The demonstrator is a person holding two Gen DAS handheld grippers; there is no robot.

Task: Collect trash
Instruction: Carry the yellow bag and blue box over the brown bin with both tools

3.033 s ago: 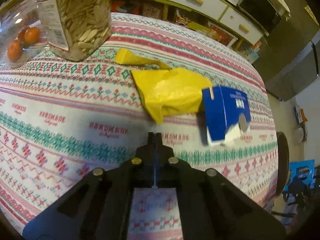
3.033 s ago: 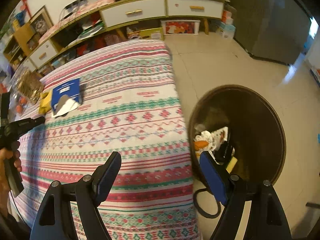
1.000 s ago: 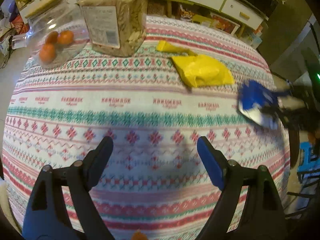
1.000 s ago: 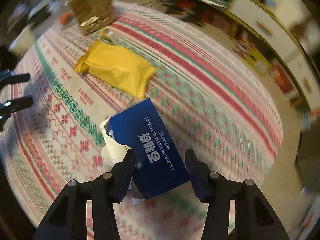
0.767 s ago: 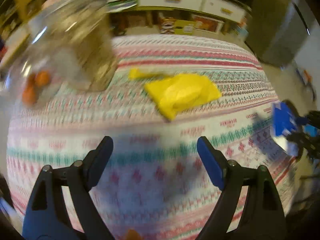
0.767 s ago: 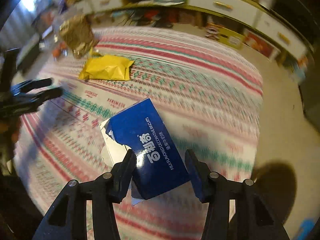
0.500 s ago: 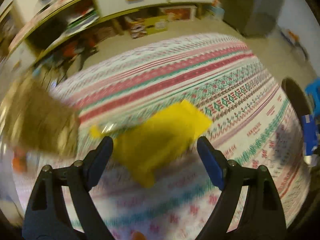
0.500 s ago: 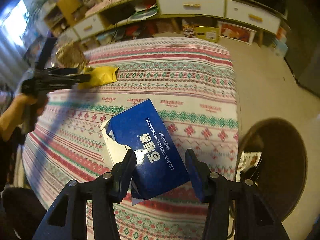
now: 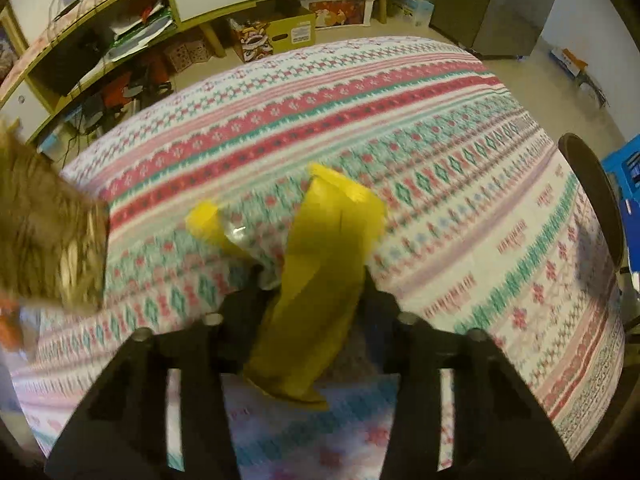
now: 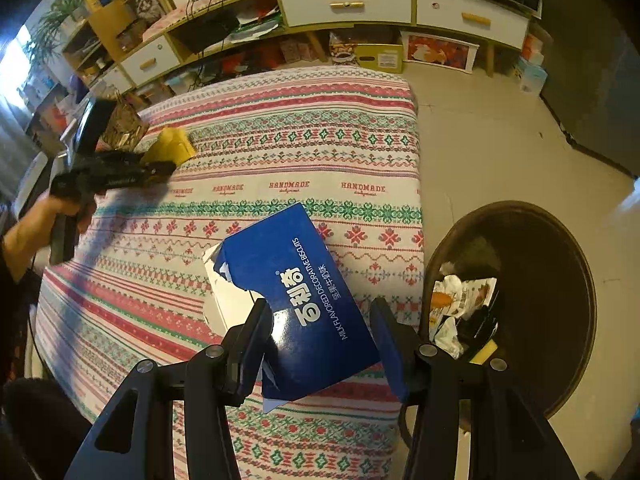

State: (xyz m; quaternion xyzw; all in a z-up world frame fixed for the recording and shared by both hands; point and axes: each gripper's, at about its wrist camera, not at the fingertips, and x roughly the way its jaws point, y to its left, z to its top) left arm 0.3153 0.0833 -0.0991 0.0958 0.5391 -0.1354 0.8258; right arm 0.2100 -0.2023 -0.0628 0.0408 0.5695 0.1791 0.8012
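Right claw (image 10: 320, 336) grips the blue biscuit box (image 10: 296, 304) near the counter's (image 10: 280, 152) edge, beside the bin (image 10: 560, 264). Left claw (image 9: 312, 300) pinches a blurred yellow wrapper (image 9: 320, 280).

A lived-in home, a living room by the look of it — a low white-drawered sideboard (image 10: 348, 4) at twelve o'clock, its open shelves crammed with papers and boxes, a potted plant (image 10: 60, 16) at ten o'clock, and a "HANDMADE" patterned tablecloth (image 10: 288, 148) — plainly domestic clutter.
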